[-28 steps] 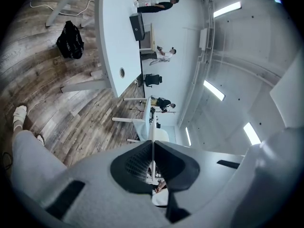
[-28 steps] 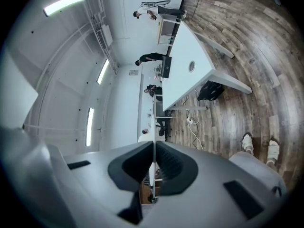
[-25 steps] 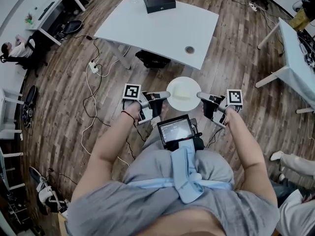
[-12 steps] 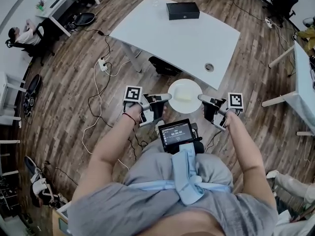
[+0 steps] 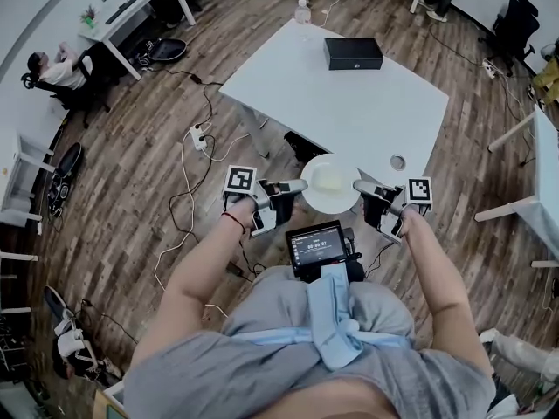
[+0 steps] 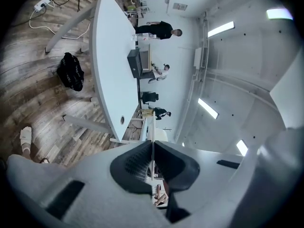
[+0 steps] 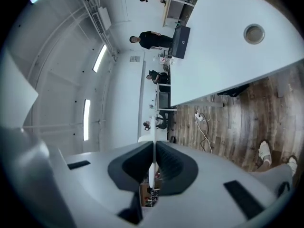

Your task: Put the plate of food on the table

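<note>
A white plate (image 5: 329, 184) with a pale piece of food (image 5: 329, 180) on it hangs in the air between my two grippers, just short of the white table's (image 5: 341, 85) near edge. My left gripper (image 5: 302, 183) is shut on the plate's left rim and my right gripper (image 5: 355, 184) is shut on its right rim. In the left gripper view the plate's rim (image 6: 152, 148) shows edge-on as a thin white line pinched between the dark pads. The right gripper view shows the same thin rim (image 7: 153, 163) clamped between its pads.
A black box (image 5: 353, 53) lies at the table's far side and a round cable hole (image 5: 398, 161) sits near its front corner. A water bottle (image 5: 302, 11) stands at the far edge. Cables and a power strip (image 5: 199, 138) lie on the wooden floor left of the table. A dark bag (image 5: 305, 149) sits under it.
Both grippers have carried the plate forward toward the table. The table now lies closer, with its near edge beside the plate.
</note>
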